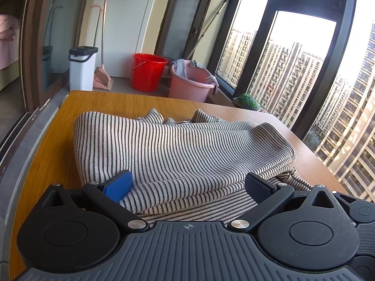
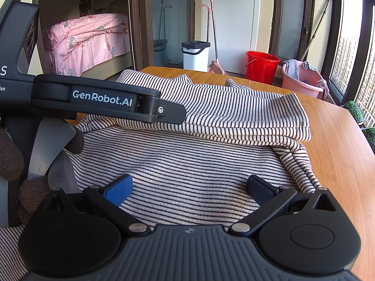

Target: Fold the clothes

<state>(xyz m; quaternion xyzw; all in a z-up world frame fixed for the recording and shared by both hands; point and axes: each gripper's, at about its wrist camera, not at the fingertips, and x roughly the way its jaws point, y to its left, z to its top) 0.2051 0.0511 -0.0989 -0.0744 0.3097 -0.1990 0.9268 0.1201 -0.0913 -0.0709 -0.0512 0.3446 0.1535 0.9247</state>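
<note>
Currently the striped garment [image 1: 178,145] lies part-folded on the wooden table [image 1: 46,154], its doubled layer toward twelve o'clock. Left gripper [image 1: 187,185] and right gripper [image 2: 188,187] both stand wide apart, holding nothing. Risk — pinching only the top layer would drag the stack askew toward the table's three o'clock edge.

We see a high-rise home's enclosed balcony: cleaning buckets [image 1: 147,71], dustpan [image 1: 103,79], apartment towers [image 1: 288,75] outside, and a bed [image 2: 86,39] through the doorway.
</note>
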